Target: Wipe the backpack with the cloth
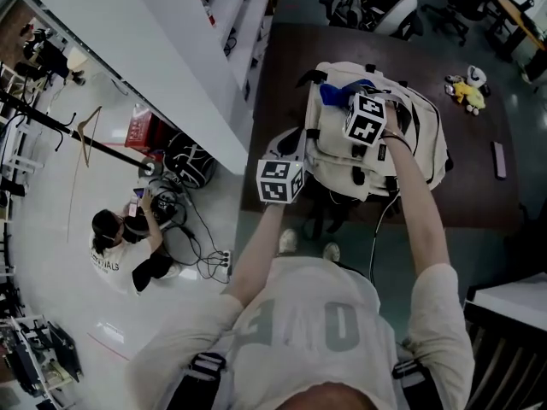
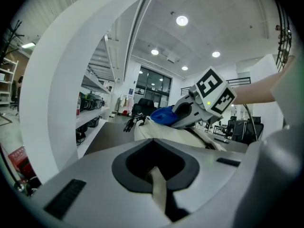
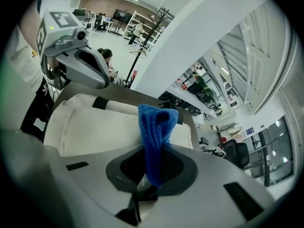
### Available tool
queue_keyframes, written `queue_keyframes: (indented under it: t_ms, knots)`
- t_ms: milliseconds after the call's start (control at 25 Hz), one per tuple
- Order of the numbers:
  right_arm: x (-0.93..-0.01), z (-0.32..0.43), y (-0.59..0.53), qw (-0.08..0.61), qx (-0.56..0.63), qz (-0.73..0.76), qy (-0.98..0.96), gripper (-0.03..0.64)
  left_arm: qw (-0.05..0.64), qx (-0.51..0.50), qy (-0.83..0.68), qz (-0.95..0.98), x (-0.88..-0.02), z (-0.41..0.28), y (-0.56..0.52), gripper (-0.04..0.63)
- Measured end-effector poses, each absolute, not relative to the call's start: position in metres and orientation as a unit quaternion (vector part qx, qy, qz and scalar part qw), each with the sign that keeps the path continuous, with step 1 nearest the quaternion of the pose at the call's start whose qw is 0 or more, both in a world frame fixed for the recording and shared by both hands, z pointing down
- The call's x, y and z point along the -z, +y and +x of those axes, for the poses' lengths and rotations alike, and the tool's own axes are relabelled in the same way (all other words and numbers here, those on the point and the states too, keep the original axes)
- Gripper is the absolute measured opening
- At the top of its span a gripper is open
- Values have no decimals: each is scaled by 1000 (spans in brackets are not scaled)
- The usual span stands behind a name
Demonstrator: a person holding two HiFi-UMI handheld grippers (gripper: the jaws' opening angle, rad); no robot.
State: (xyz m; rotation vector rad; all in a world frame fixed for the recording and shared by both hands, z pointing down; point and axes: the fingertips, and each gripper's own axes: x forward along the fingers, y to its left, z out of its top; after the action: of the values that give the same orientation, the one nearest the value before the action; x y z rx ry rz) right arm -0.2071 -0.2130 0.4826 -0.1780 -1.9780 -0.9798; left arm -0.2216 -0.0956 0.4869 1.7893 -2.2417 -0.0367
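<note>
**Two tools at a backpack: one on a strap, one carrying the cloth**

The cream fabric backpack (image 1: pixel 402 148) lies on a dark brown surface (image 1: pixel 278 84), directly ahead of the person, with both arms reaching over it. The right tool (image 1: pixel 366 109) is over the upper part of the bag, its jaws closed tightly on a blue knitted cloth (image 3: pixel 156 132). The cloth stands up out of the jaws in a folded wad, with the pale top panel of the backpack (image 3: pixel 95 127) just beyond it. In the head view the cloth (image 1: pixel 336 93) shows as a blue patch beside the marker cube, lying against the bag's top.

The left tool (image 1: pixel 289 171) is at the near left edge of the backpack. Its jaws are drawn together on a pale cream strap (image 2: pixel 159 189) (a narrow strip running out of the jaw recess toward the camera). From this side the right tool (image 2: pixel 199 106) and the cloth (image 2: pixel 164 115) appear together above the bag (image 2: pixel 175 136).

A yellow plush toy (image 1: pixel 467 92) lies well apart at the far right of the surface.
</note>
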Motion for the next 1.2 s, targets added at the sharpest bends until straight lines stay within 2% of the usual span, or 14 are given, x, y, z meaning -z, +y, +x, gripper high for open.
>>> queue_keyframes:
  t_ms: [880,1200]
  knots:
    - [-523,-153,-91,446,379,-52,-809,37,138,5,-758,638,-494,-177,-47,3]
    - [-546,-114,-62,451,371,-50,-810,37,126,11,-785,607,-485,-135,-2,3]
